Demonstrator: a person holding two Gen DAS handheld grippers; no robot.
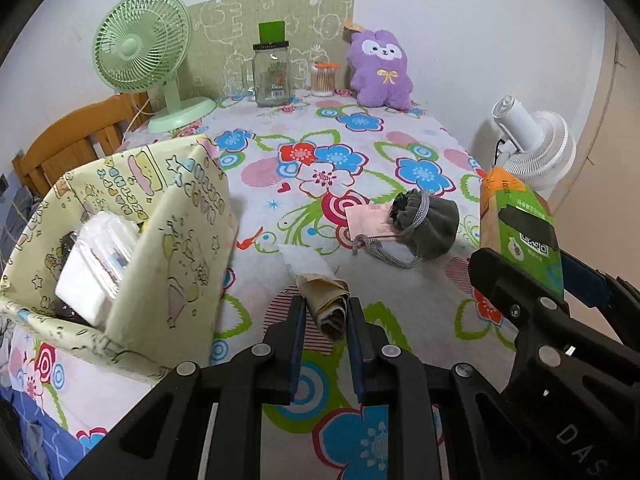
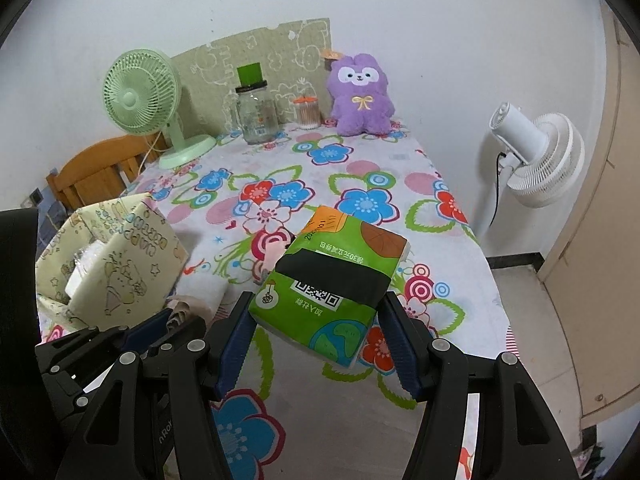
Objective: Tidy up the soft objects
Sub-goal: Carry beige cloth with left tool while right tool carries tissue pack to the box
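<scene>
My left gripper is shut on a rolled beige cloth held just above the flowered table, right of the cream fabric storage box. My right gripper is shut on a green tissue pack and holds it above the table; the pack also shows in the left wrist view. A white tissue pack lies inside the box. A grey drawstring pouch with a pink tag lies mid-table. A purple plush toy sits at the far edge.
A green desk fan, a glass jar and a cotton-swab cup stand at the back of the table. A white floor fan stands off the right edge. A wooden chair is at the left.
</scene>
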